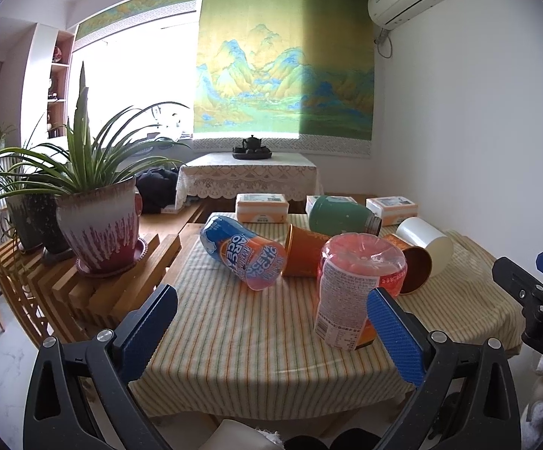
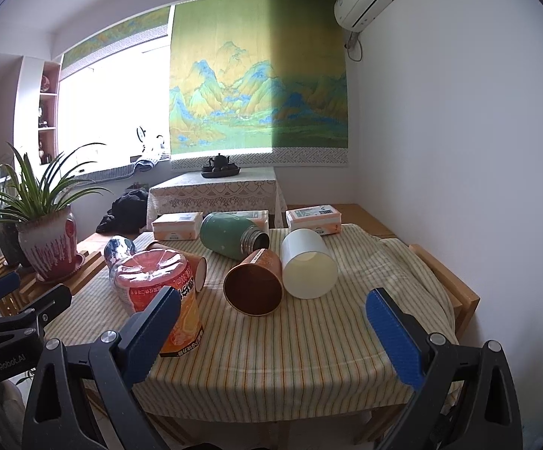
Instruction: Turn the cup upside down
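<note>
Several cups lie on a striped tablecloth (image 1: 256, 337). A white cup (image 2: 307, 268) lies on its side, mouth toward me; it also shows in the left wrist view (image 1: 427, 242). An orange cup (image 2: 254, 283) lies on its side beside it (image 1: 414, 264). A second orange cup (image 1: 303, 249) lies further left (image 2: 200, 270). A pink plastic cup (image 1: 357, 288) stands upside down near the front (image 2: 164, 296). A blue plastic cup (image 1: 243, 251) and a green flask (image 2: 232, 236) lie on their sides. My left gripper (image 1: 271, 322) and right gripper (image 2: 271, 326) are open and empty, above the table's near edge.
Potted plants (image 1: 98, 225) stand on slatted wooden stands to the left. Three tissue packs (image 1: 262, 208) lie along the table's far edge. A lace-covered side table with a tea set (image 1: 252, 148) stands behind. A white wall (image 2: 459, 150) is to the right.
</note>
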A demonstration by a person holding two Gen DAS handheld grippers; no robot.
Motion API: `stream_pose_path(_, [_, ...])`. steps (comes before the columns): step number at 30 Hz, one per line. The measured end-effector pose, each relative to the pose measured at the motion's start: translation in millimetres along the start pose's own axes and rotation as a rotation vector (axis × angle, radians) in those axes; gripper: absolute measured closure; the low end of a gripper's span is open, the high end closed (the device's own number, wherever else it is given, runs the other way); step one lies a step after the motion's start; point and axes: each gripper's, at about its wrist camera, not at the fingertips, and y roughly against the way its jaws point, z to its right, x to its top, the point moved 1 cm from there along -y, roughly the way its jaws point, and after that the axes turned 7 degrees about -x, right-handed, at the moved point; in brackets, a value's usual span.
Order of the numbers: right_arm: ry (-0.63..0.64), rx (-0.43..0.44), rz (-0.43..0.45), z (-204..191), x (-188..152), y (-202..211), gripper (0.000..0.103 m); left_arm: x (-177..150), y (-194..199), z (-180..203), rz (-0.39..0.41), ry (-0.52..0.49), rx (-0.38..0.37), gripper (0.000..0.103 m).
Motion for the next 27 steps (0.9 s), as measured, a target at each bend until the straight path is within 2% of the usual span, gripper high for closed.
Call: stream_pose_path(27, [-0.017, 0.001, -0.012, 5.2, -2.3, -3.2, 0.005, -0.6, -3.3, 2.3, -0.009, 0.001, -0.005, 0.001])
